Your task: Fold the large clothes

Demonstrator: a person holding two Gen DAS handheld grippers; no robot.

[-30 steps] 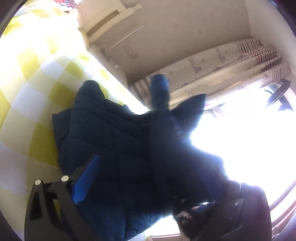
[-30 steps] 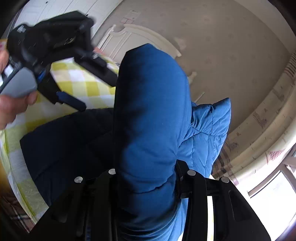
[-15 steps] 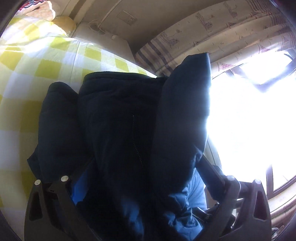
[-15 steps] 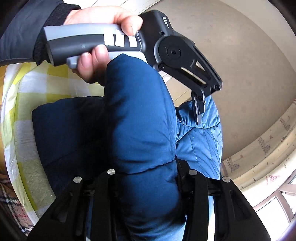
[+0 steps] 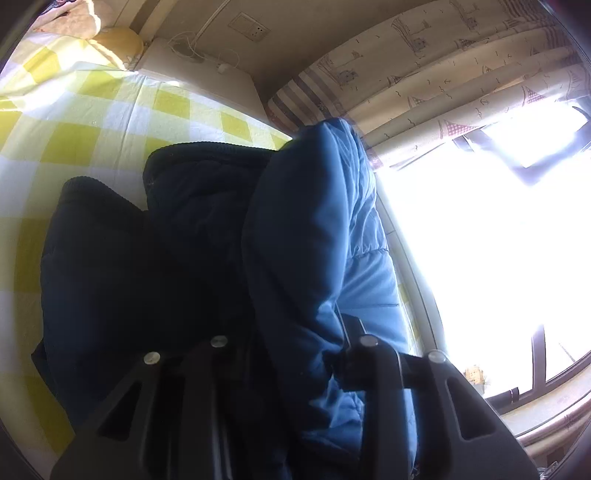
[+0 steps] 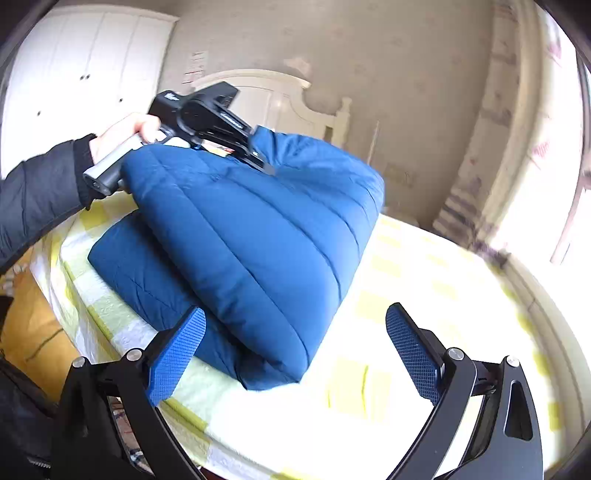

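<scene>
my left gripper [image 5: 291,343]: closing, a jacket [image 6: 251,236] fold between | my right gripper [image 6: 295,354]: opening, empty, jacket ahead-left, left hand nearer | long axis toward bed [image 6: 424,295] near edge

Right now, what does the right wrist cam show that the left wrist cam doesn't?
Right wrist only: the right gripper, jaws opening with nothing between them, the person's hand on the left gripper, the white wardrobe and the headboard.
Left wrist only: the curtain, the bright window and the wall socket; its jaws are closing on a fold of padding.
Both: the blue padded jacket on the yellow-checked bed sheet.
</scene>
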